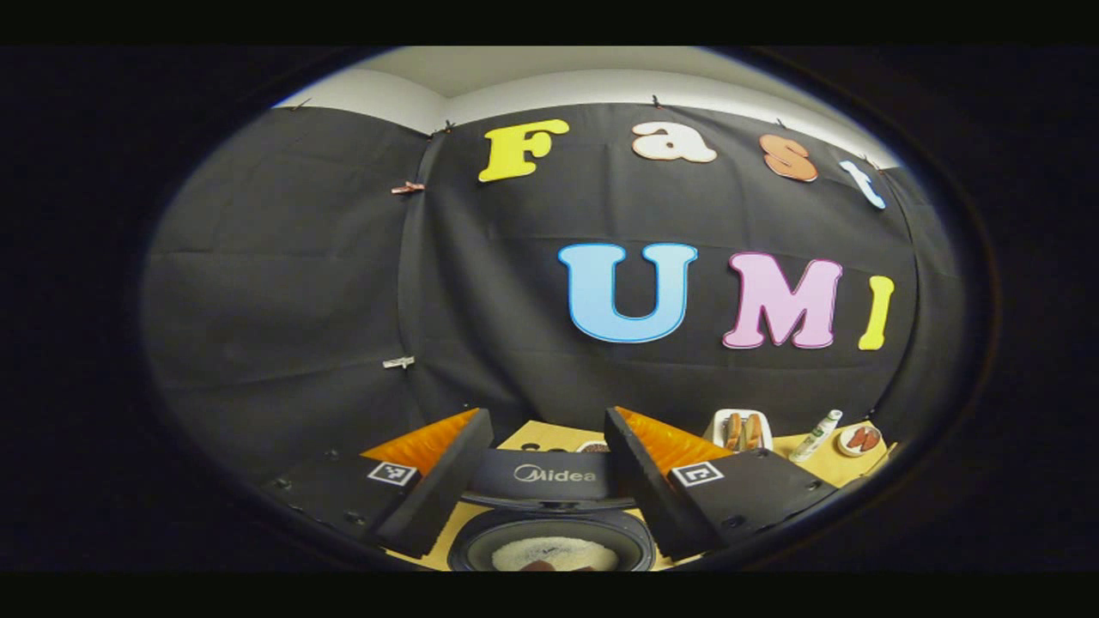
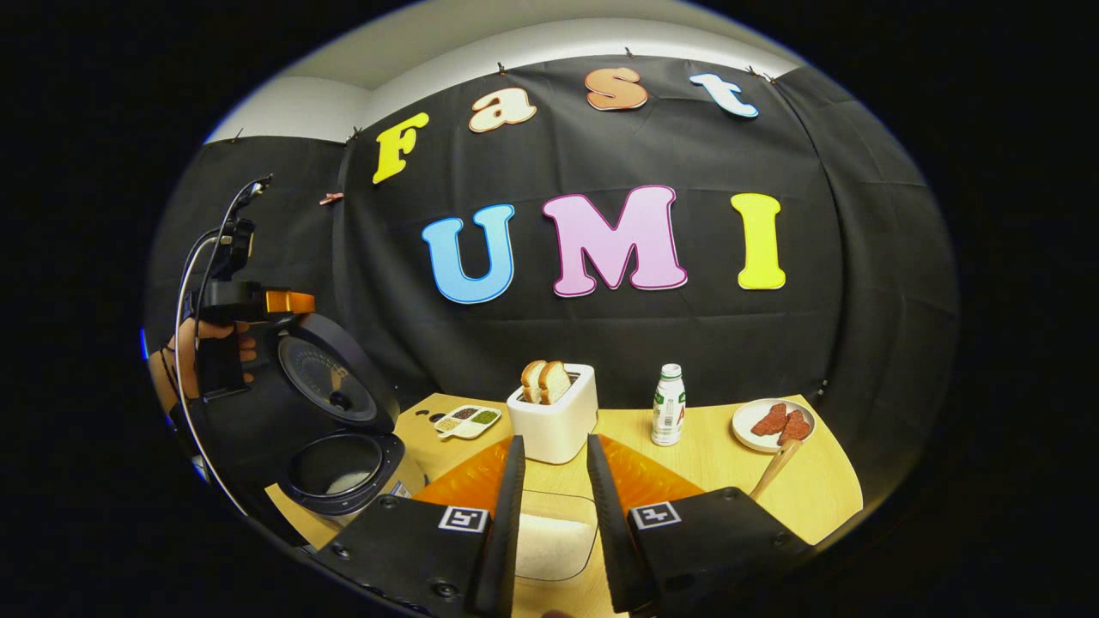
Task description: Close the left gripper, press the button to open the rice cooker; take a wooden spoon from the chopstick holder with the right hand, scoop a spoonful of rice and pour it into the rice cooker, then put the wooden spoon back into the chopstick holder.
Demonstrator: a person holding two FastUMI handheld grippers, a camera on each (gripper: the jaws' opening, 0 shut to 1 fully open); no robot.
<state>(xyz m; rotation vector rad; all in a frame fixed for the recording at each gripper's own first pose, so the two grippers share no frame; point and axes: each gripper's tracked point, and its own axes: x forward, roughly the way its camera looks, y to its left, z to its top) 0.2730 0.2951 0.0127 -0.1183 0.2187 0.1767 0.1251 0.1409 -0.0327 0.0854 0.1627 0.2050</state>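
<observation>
The dark rice cooker point(image 2: 258, 429) stands at the table's left with its lid point(image 2: 330, 378) raised and white rice in its pot point(image 2: 336, 470). In the left gripper view, my left gripper point(image 1: 549, 476) hangs open just above that pot point(image 1: 554, 549), with the lid point(image 1: 549, 476) upright between its fingers. A hand holds the left gripper point(image 2: 292, 302) beside the lid's top. My right gripper point(image 2: 554, 506) is open above a clear container of rice point(image 2: 549, 541). A wooden handle point(image 2: 775, 469) sticks up to the right; its lower end is hidden behind the gripper.
A white toaster point(image 2: 556, 412) with two bread slices stands at mid table. Beside it are a small bottle point(image 2: 669, 405), a plate of meat slices point(image 2: 773, 423) and a little tray of grains point(image 2: 466, 421). The booth's cloth wall closes the back and sides.
</observation>
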